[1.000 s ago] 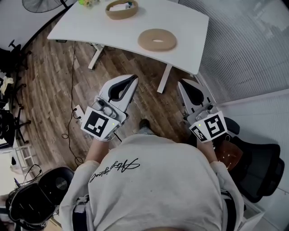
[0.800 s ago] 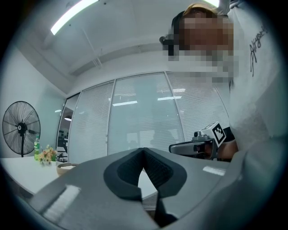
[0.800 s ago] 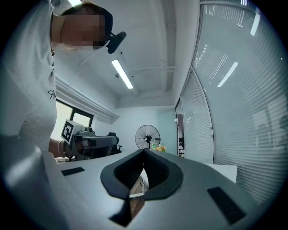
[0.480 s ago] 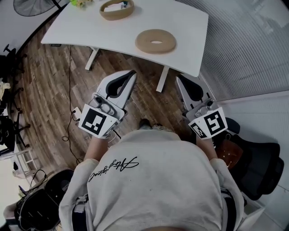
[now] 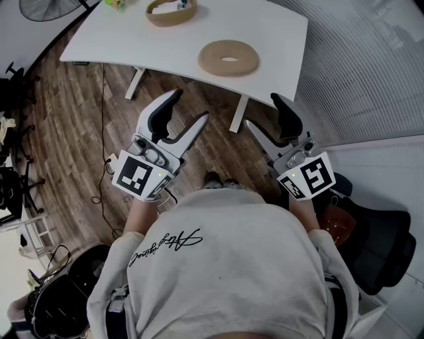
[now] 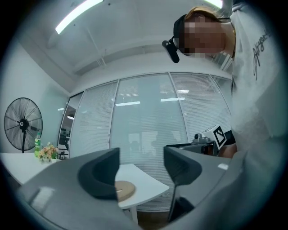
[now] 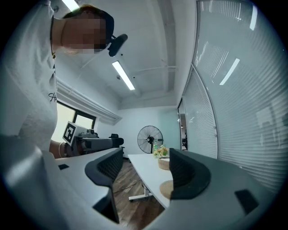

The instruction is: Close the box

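Note:
A round wooden box (image 5: 171, 11) stands uncovered at the far side of a white table (image 5: 278, 40). Its flat round lid (image 5: 228, 58) lies apart from it, nearer the table's front edge. Both grippers are held in front of the person's chest, well short of the table. My left gripper (image 5: 187, 109) and right gripper (image 5: 264, 114) have their jaws opening, with nothing between them. In the left gripper view the lid (image 6: 124, 189) shows past the left gripper (image 6: 140, 158). In the right gripper view the box (image 7: 164, 163) and lid (image 7: 165, 189) lie beyond the right gripper (image 7: 141, 168).
Wooden floor with a cable (image 5: 103, 126) lies between the person and the table. A standing fan (image 5: 50, 6) is at the far left, flowers (image 7: 160, 150) beside the box. A black office chair (image 5: 384, 245) stands at the right, another (image 5: 59, 291) at the lower left.
Both grippers' jaws, shut in the earlier frames, now stand apart. The grippers stay in about the same place in front of the chest.

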`<action>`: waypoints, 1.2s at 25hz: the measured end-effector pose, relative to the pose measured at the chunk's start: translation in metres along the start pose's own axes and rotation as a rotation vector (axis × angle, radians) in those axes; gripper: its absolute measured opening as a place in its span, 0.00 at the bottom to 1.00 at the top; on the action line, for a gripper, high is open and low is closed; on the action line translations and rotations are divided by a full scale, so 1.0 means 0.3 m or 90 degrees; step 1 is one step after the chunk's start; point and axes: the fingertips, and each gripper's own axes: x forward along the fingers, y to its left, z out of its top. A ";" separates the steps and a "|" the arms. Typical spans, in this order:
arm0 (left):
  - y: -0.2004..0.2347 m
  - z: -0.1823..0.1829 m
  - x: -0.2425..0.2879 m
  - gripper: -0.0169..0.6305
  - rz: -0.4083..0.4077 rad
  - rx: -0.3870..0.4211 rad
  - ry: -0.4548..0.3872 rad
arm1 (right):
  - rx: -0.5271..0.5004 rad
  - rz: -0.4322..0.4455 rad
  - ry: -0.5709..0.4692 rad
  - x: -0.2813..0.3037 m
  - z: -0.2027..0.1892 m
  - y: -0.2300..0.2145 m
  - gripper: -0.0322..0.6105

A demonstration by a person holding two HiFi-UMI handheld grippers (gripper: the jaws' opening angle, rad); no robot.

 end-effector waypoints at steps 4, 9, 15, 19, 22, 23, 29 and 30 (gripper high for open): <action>0.014 -0.015 0.008 0.66 0.006 -0.003 0.007 | -0.016 -0.020 -0.005 -0.001 -0.001 -0.020 0.71; 0.039 -0.016 0.007 0.73 0.005 -0.001 0.007 | -0.017 -0.021 -0.002 0.014 -0.010 -0.025 0.82; 0.063 -0.048 0.010 0.76 -0.003 0.008 0.019 | -0.002 -0.035 -0.004 0.028 -0.037 -0.042 0.84; 0.079 -0.072 0.033 0.77 -0.017 0.003 0.022 | 0.003 -0.035 0.002 0.039 -0.059 -0.056 0.84; 0.072 -0.056 0.041 0.77 -0.027 0.004 0.019 | 0.008 -0.035 0.007 0.031 -0.048 -0.056 0.84; 0.073 -0.051 0.045 0.77 -0.030 0.004 0.018 | 0.006 -0.036 0.009 0.034 -0.045 -0.062 0.84; 0.132 -0.045 0.084 0.77 -0.023 0.001 0.005 | -0.010 -0.027 0.011 0.079 -0.051 -0.133 0.84; 0.146 -0.051 0.093 0.77 -0.021 0.005 0.006 | -0.011 -0.024 0.013 0.093 -0.060 -0.148 0.84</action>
